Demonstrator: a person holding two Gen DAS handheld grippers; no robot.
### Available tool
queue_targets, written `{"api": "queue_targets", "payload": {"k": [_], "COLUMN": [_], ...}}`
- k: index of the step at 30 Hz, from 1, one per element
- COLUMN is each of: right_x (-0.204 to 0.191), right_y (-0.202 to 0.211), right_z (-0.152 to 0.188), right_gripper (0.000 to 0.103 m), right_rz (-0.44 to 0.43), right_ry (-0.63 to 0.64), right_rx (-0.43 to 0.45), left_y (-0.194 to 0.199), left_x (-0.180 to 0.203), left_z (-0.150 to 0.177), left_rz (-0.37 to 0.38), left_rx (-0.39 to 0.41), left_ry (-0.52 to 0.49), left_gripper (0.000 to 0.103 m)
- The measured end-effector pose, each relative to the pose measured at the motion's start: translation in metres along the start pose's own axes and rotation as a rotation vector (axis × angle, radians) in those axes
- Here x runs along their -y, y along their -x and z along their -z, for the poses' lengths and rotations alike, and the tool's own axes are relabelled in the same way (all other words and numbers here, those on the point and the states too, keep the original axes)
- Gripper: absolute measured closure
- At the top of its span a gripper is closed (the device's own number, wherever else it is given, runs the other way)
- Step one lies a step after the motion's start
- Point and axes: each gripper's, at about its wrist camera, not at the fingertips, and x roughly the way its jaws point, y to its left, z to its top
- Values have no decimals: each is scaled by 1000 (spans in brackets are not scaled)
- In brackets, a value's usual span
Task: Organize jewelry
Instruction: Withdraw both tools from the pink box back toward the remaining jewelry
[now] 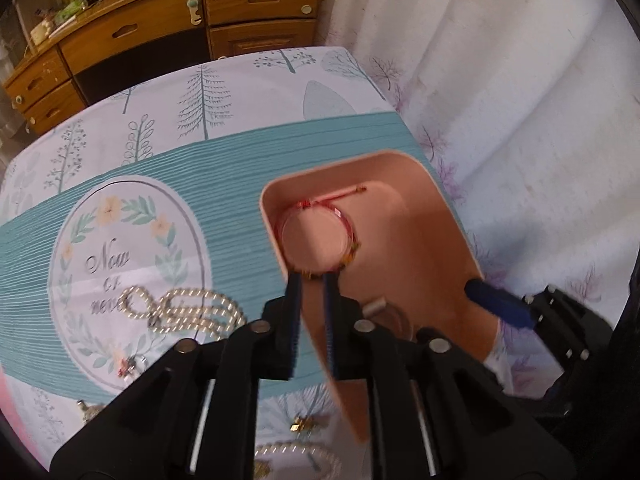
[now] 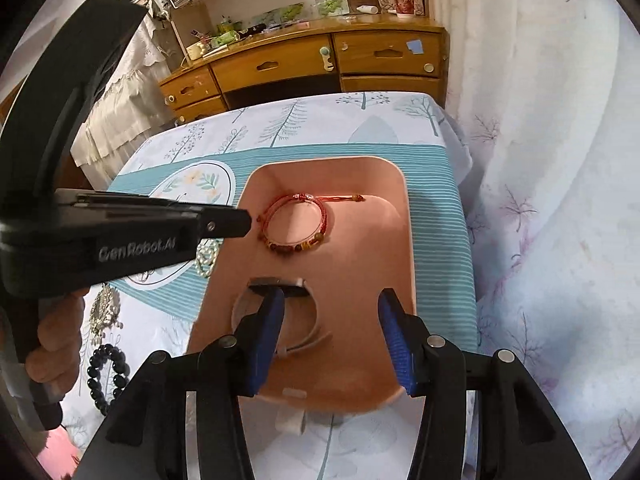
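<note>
Tree-print teal & white tablecloth (image 2: 440, 168) w/ wooden drawer desk (image 2: 304, 64) behind, pink rounded plastic tray (image 2: 406, 240) on cloth, red cord bracelet w/ brown beads (image 2: 294, 222) inside tray, left gripper (image 1: 311, 280) jaws slightly apart at bracelet's beaded edge, right gripper (image 2: 332, 312) jaws wide apart over tray, nothing between, pearl chain (image 1: 188, 308) on cloth left of tray.

A: Red cord bracelet (image 2: 294, 220)?
B: Flat in pink tray (image 2: 406, 240), far end, w/ brown beads on near arc, tail pointing right.
A: Other pcs?
B: White bangle w/ black clasp (image 2: 280, 286) in tray's near end. Pearl strand (image 1: 188, 308) & black bead bracelet (image 2: 108, 376) left of tray.
</note>
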Motion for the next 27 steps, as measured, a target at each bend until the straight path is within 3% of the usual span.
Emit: {"api": "queue_targets", "payload": {"k": [2,4,10,15,27], "right_x": [-6,-11,-26,-43,-93], "right_y": [8,16,37,52,90], "right_z": [3,8,24,36,63], "right_gripper": [53,53,53,53,53], "right_rz": [7,3,-7,-11,-54], "right_ry": [-1,-8,-6,7,79], "right_rx": [1,0,-19,-35,-51], "left_y": [10,22,60,89,151], "left_x": [0,-2,-19,-29,-47], "left_z": [9,17,46,71,136], "left_rz": [-2,-11,-29,-91,-112], "left_rx": [11,28,57,76,100], "left_ry": [-13,-12,-11,-14,-22], "left_gripper": [71,65,65,65,65]}}
